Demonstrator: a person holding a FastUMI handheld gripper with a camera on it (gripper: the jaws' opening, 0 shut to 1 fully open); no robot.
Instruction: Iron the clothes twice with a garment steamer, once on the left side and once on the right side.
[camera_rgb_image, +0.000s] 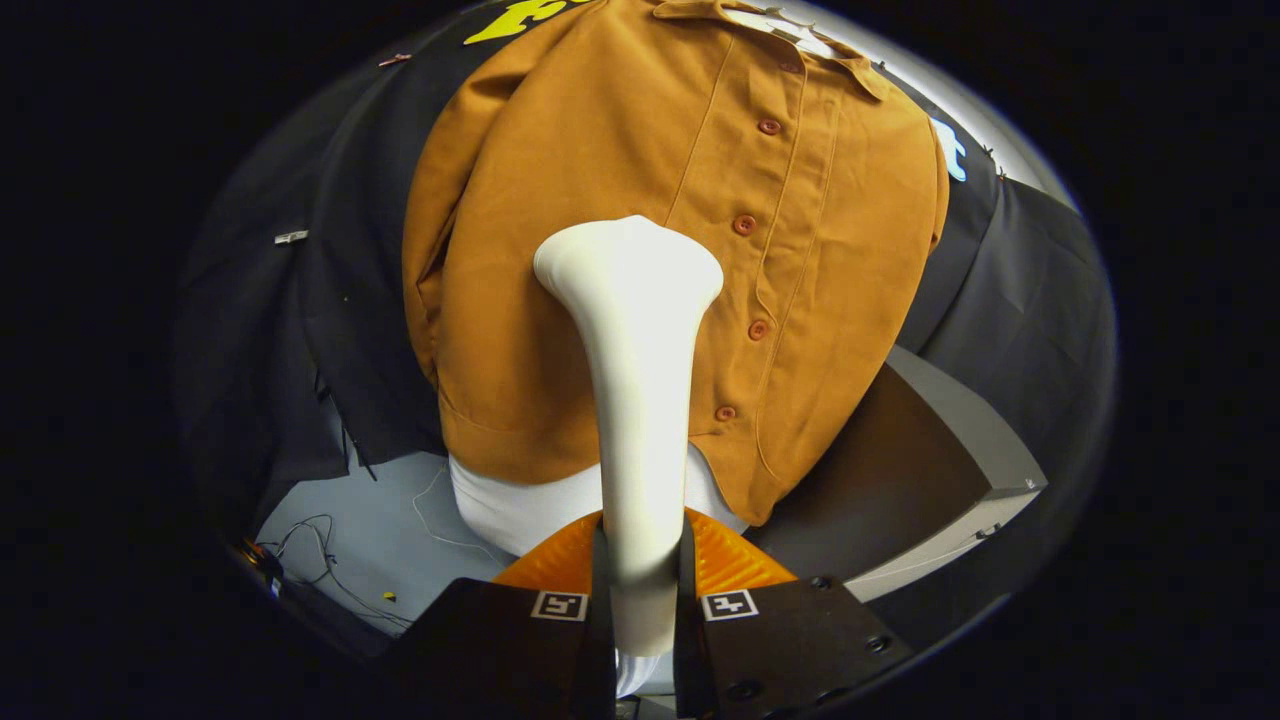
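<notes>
Two fingers (598, 585) of the claw (640, 590) clamp the handle of the white garment steamer (632, 380), which rises ahead of them with its flared head against the shirt's front, just beside the button placket. The mustard-brown shirt (600, 200) hangs buttoned over a white undergarment (520, 510), its red-brown buttons (744, 225) in a line.

The gripper (642, 590) camera looks forward along its fingers, clamped on the steamer (632, 400), close before the shirt (620, 150) and tilted up toward its collar.
</notes>
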